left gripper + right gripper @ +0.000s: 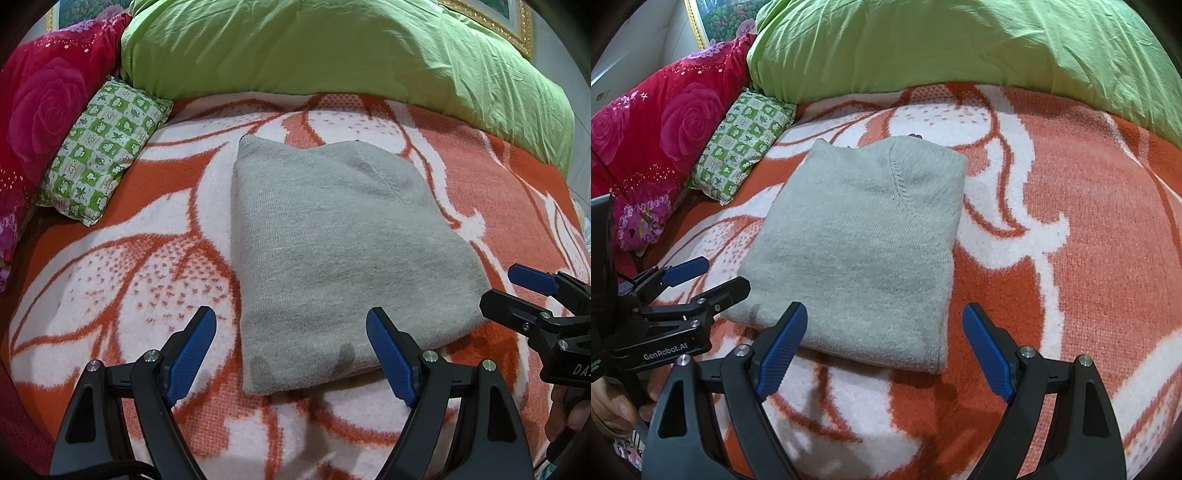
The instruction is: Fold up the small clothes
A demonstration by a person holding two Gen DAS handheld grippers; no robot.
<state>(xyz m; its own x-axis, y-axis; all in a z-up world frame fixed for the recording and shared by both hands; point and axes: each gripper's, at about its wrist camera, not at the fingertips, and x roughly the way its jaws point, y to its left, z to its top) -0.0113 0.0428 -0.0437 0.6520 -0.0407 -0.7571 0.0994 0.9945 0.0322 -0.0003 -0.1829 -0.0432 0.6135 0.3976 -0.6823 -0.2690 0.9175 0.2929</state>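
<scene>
A grey knitted garment (343, 254) lies folded into a compact, roughly rectangular packet on the orange-and-white patterned blanket (122, 266) of a bed. Its layers are stacked, so whatever sleeves or neckline it has are tucked out of sight; only a curved seam shows near the far edge in the right wrist view (897, 177). What kind of garment it is cannot be told.

The left tongs (291, 354) stand wide apart over the packet's near edge, empty; the blue pads (192, 354) touch no cloth. The right tongs (886, 354) are likewise spread wide and hold nothing, above the near right corner of the packet. Each appears side-on at the margin of the other's view, cut off by the frame, with part of the person's hand barely visible behind.

Beyond the garment a green duvet (332, 48) is heaped along the far side of the bed, hiding whatever lies behind it. At the left a small green-checked pillow (107, 147) leans against a crimson rose-print quilt (44, 99), whose lower part runs out of frame. A gilt picture frame (495, 22) shows only at its corner.
</scene>
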